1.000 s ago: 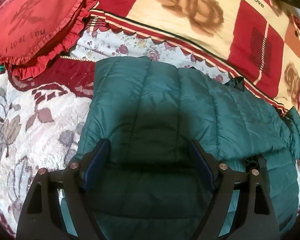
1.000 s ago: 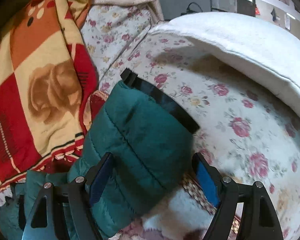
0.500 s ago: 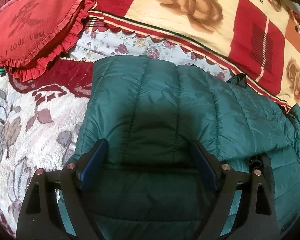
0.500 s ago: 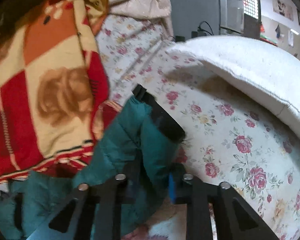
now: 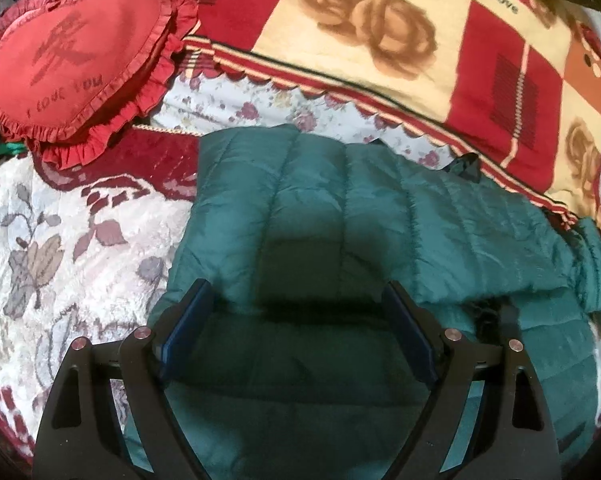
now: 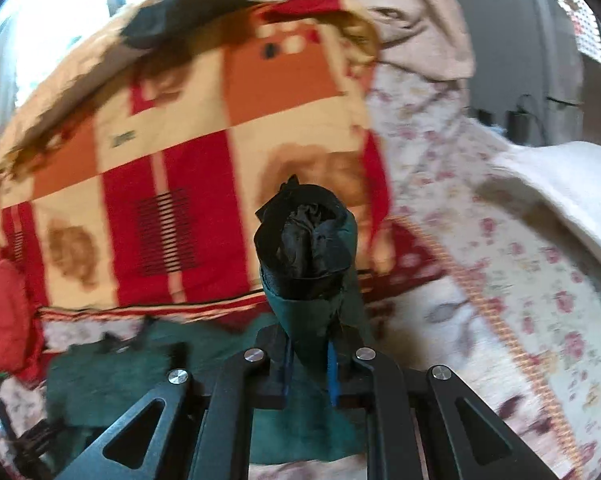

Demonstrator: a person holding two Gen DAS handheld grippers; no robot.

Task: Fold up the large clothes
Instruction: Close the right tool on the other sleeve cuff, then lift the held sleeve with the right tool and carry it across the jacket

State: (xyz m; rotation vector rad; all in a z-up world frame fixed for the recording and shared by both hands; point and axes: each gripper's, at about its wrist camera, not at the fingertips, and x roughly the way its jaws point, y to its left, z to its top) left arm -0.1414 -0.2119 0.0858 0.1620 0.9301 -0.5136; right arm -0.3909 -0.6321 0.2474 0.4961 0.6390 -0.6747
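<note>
Right gripper (image 6: 307, 354) clamped tight on the green sleeve (image 6: 306, 304), black cuff (image 6: 300, 240) sticking up past the pads, above the bed (image 6: 520, 280); left gripper (image 5: 296, 320) wide apart, gripping nothing, over the jacket (image 5: 340, 208) spread flat on the bed.

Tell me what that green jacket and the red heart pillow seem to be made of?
The green jacket looks like thin, slightly shiny synthetic cloth, perhaps nylon, over puffy filling: stitched seams split it into padded panels, and the surface has a faint sheen. The red heart pillow looks like smooth, satin-like fabric with a gathered ruffle edge and darker woven lettering; the exact fibre cannot be told.
</note>
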